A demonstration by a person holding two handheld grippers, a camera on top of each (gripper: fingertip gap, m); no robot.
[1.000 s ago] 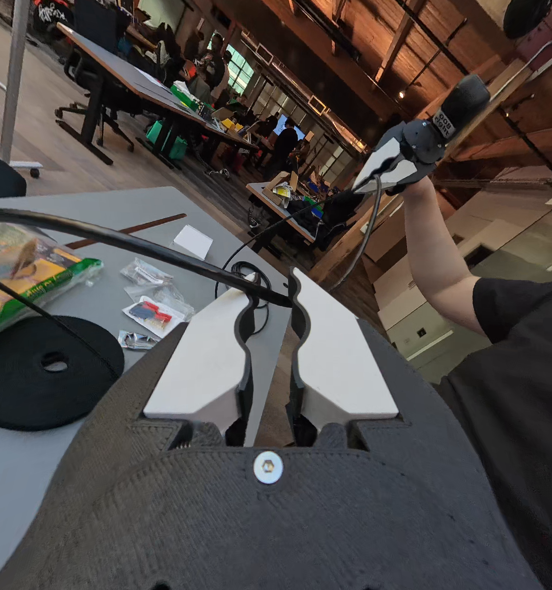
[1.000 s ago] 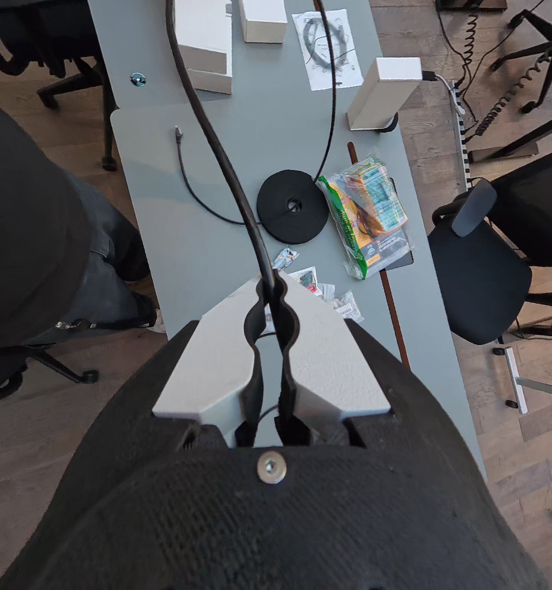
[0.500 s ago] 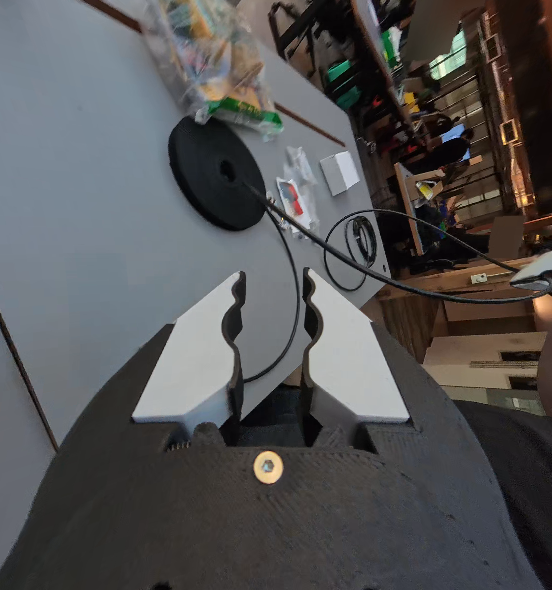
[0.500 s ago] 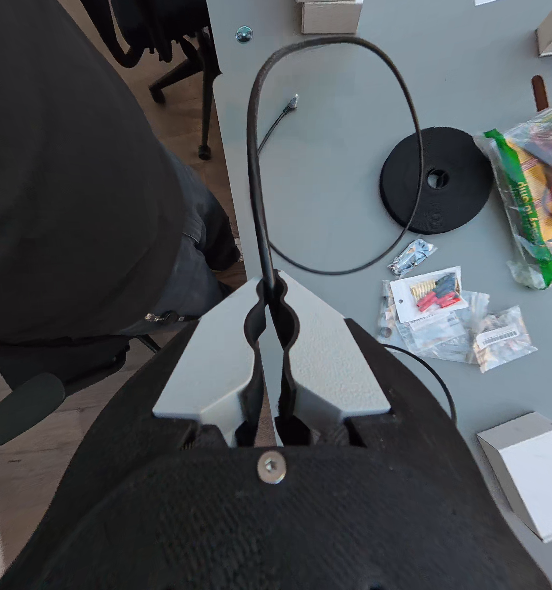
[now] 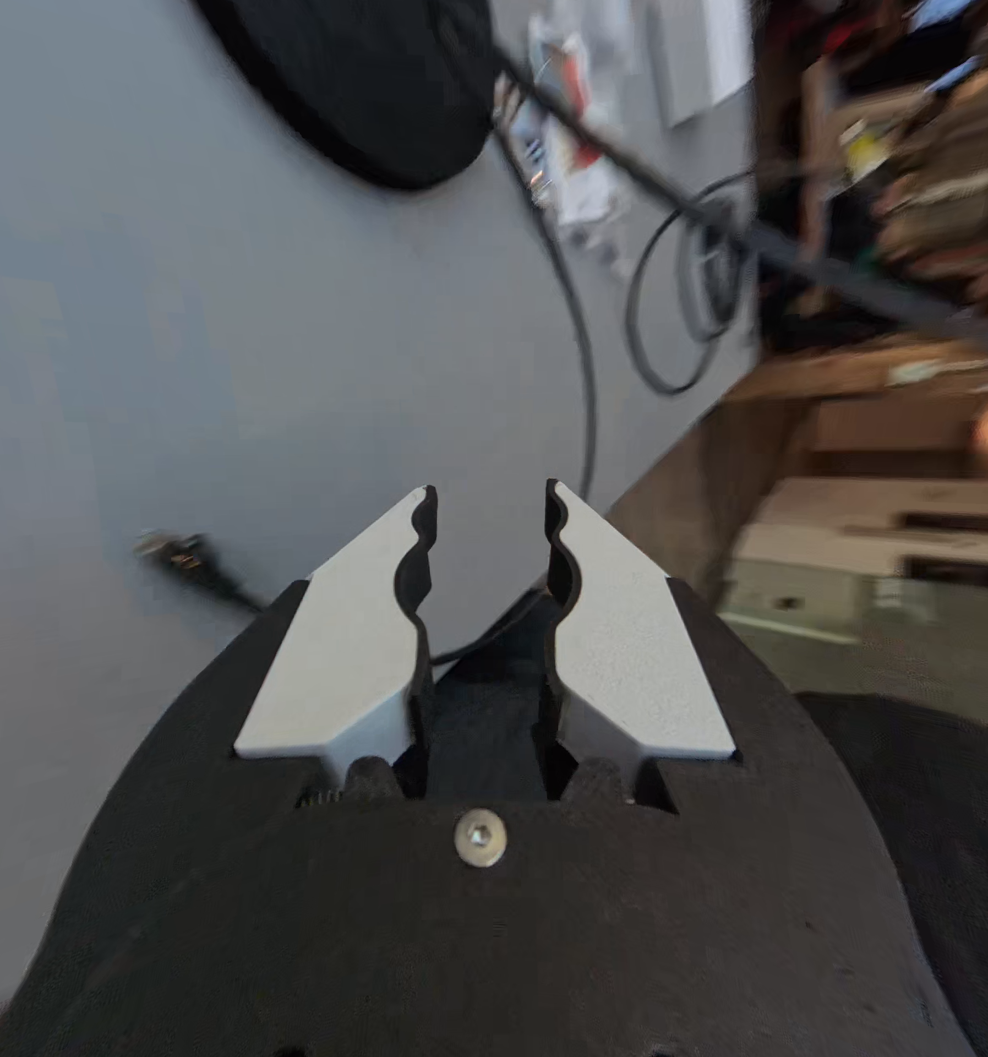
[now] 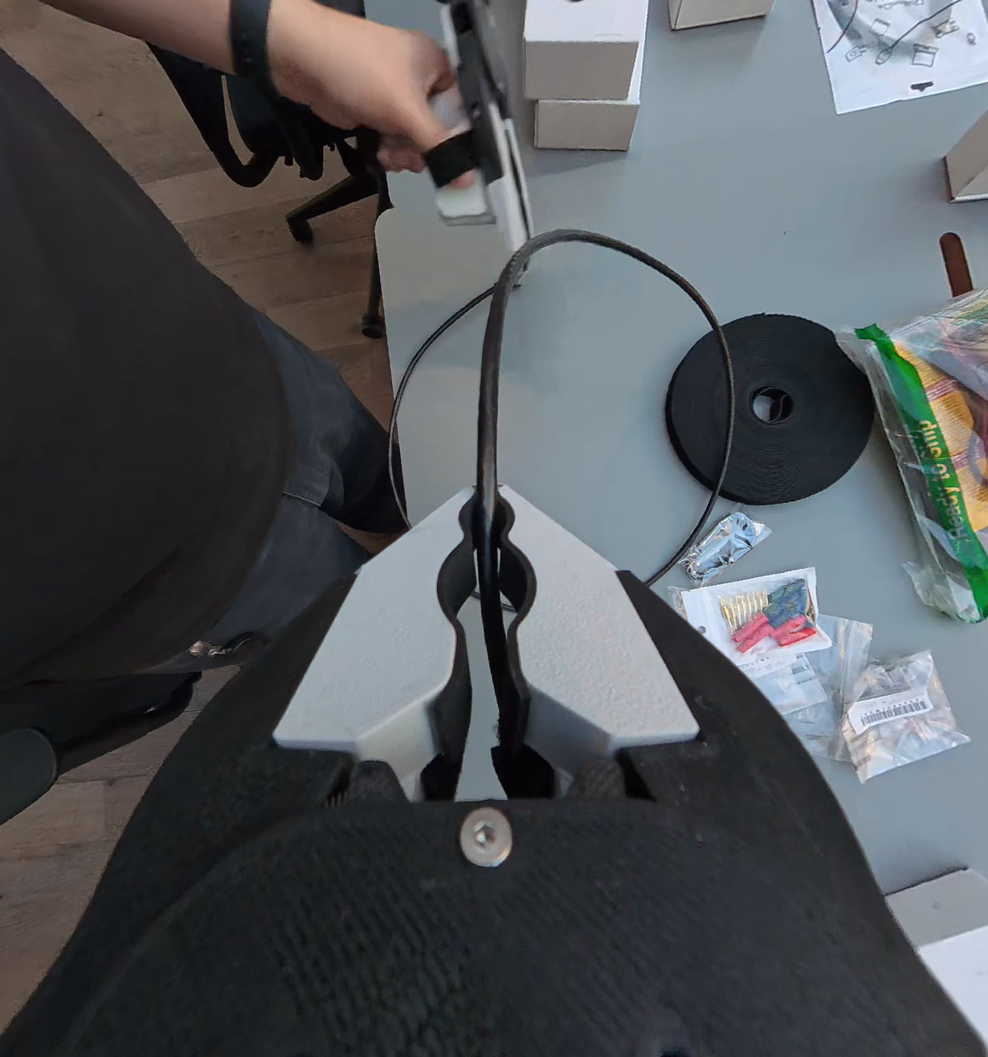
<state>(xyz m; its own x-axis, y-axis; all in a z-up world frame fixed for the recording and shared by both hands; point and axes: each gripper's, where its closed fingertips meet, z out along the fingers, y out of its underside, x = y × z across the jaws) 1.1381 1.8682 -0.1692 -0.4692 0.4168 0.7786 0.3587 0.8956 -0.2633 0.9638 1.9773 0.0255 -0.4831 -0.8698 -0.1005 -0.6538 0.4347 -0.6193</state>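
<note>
The black cable (image 6: 487, 400) sits pinched between the right gripper (image 6: 487, 503)'s closed white fingers, then arcs forward in a loop over the grey table (image 6: 594, 354). Ahead and to its right lies a flat black tape roll (image 6: 769, 409) — beyond that, a crinkled plastic bag (image 6: 960, 446). The left gripper (image 5: 490, 496) hangs with its fingers parted and nothing between them; the cable's plug end (image 5: 174, 553) lies just to its left, blurred.

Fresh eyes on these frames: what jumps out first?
The black cable arching up from the shut right tool and looping over the grey table. Next, the black tape roll right of the loop, then the open, empty left tool above the table edge.
</note>
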